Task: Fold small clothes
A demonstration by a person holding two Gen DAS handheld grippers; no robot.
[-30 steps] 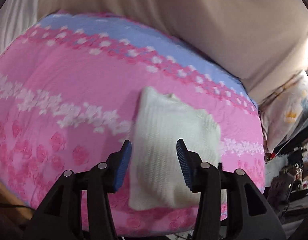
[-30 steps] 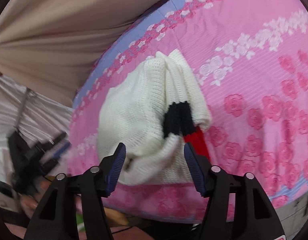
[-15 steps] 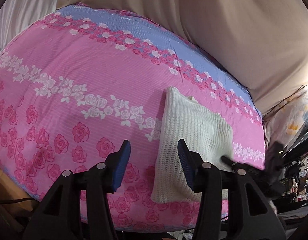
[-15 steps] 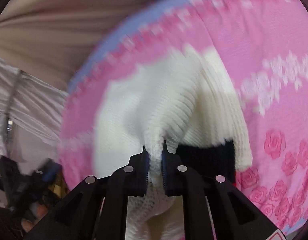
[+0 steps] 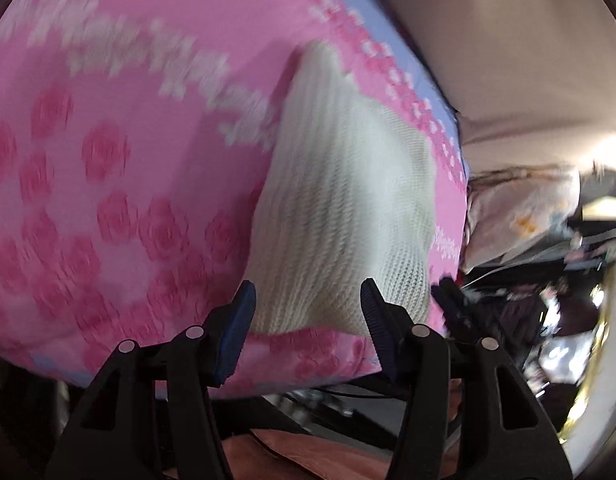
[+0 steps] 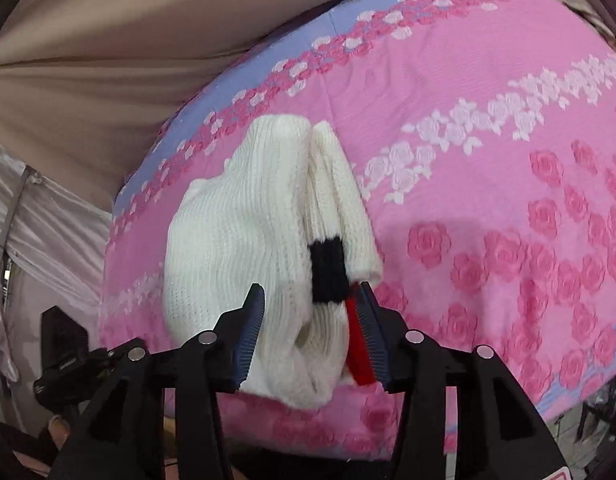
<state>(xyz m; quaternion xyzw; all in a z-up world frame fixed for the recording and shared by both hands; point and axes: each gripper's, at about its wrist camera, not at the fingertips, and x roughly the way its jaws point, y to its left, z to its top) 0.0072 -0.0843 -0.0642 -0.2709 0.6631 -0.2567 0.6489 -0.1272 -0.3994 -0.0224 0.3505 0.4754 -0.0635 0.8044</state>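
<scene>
A folded white knitted garment with black and red bands lies at lower centre on the pink rose-patterned bedspread. The right gripper, jaws just reopened, straddles its near edge without pressing. The left gripper, also just widened, is open over it.

Two close downward views, shared sweater

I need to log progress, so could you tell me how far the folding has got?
The white sweater lies bunched into a rough bundle on the pink bedspread. Both the right gripper and left gripper are open at its near edge, gripping nothing. Flattening and squaring remain.
</scene>
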